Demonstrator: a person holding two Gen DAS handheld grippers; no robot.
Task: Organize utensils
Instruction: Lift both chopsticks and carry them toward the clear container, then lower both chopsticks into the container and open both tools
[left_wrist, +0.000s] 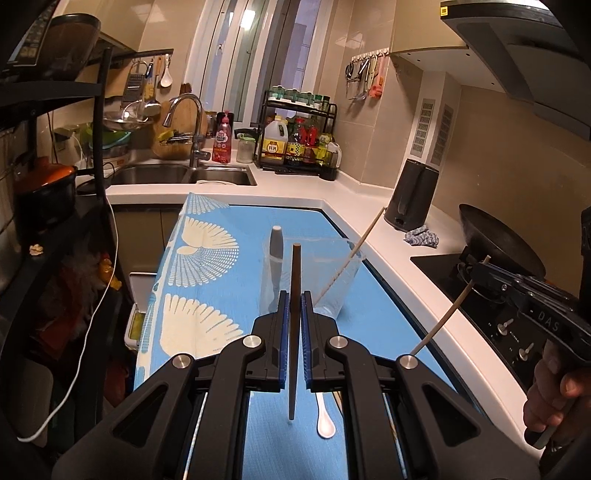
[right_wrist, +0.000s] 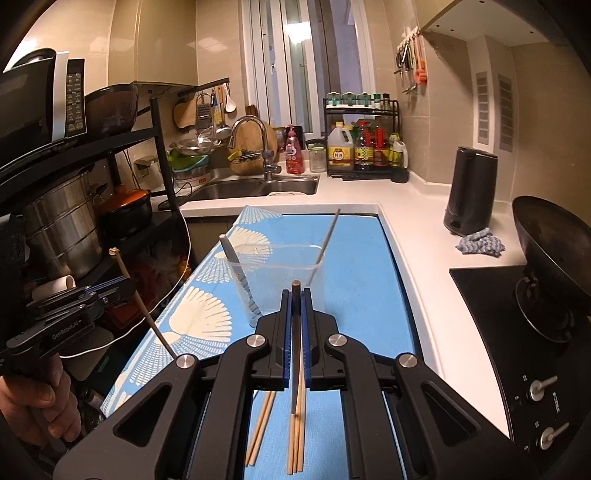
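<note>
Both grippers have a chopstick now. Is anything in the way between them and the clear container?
Nothing visible blocks either path. The left gripper and right gripper each clamp a chopstick just short of the clear container. Its open top already holds a grey-handled utensil and one chopstick leaning at the sides, leaving the middle free.

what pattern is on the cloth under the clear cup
Blue cloth with cream fan-shaped feathery motifs along its left side; clearest in the left wrist view, beside the clear cup.

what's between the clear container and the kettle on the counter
In the right wrist view, only bare blue mat and white counter lie between the clear container and the kettle.
</note>
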